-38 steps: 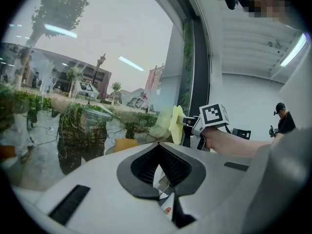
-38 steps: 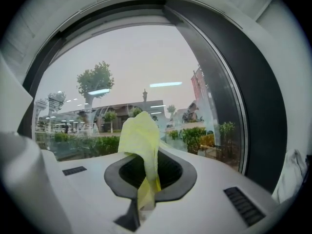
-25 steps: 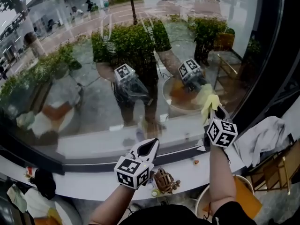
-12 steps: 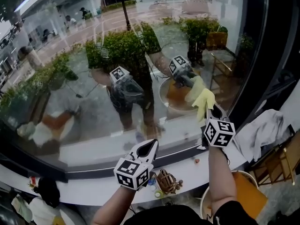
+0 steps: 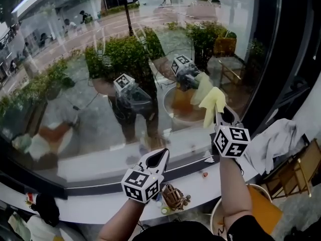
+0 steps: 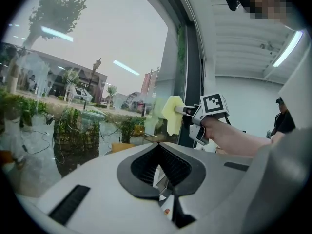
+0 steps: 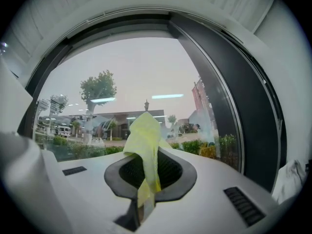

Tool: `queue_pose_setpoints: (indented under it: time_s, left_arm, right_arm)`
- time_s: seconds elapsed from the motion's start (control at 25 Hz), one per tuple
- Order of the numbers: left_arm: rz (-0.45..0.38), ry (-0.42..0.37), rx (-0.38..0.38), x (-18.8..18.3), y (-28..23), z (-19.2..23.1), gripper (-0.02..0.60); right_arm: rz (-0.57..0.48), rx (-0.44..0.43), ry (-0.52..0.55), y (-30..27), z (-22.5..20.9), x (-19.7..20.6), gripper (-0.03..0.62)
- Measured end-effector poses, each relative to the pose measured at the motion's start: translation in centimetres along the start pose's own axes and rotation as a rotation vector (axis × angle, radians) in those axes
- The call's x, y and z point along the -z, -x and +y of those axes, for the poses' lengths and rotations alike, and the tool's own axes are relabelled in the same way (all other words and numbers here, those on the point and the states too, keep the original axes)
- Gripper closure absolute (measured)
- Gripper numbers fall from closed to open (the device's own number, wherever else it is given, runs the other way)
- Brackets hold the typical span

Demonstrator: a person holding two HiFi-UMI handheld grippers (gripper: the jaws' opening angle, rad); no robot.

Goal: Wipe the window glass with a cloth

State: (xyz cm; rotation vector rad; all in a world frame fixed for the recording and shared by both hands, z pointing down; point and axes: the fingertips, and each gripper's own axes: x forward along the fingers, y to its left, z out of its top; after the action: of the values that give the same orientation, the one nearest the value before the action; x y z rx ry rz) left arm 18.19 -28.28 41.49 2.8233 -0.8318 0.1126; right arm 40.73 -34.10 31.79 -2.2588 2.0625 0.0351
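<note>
- The cloth [image 5: 213,100], pale yellow, is gripped in the closed jaws of the right gripper [image 5: 219,115].
- It is held up against the window glass [image 5: 75,104], at the right part of the pane and near the dark frame [image 5: 281,59].
- In the right gripper view the cloth is seen pinched between the two jaws. It rises out of them in a folded peak, and a narrow strip hangs down in front of the dark pads.
- The cloth's own reflection is seen in the pane just beside it, together with the reflections of both grippers.
- The left gripper [image 5: 159,157] is held lower and to the left, above the white sill [image 5: 90,202] and well apart from the cloth.
- Its jaws are closed, and nothing is seen between them in the left gripper view.
- From the left gripper view the right gripper is seen higher and to the right, with the cloth at its tip laid on the glass.
- A small brown object [image 5: 175,196] lies on the sill just beside the left gripper's marker cube; what it is cannot be told.
- A white fabric [image 5: 273,144] is draped at the right, below the frame.
- An orange basin [image 5: 262,211] stands lower down, beside the right forearm.
- Green shrubs [image 5: 125,54] are seen outside through the pane.
</note>
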Motion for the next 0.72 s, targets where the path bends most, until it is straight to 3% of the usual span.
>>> queue_pose_setpoints:
  time_s: [0.72]
  left_arm:
    - [-0.041, -0.013, -0.025, -1.1, 0.8, 0.3, 0.583]
  right_arm:
    - [-0.030, -0.020, 0.022, -1.9, 1.4, -2.4, 0.551]
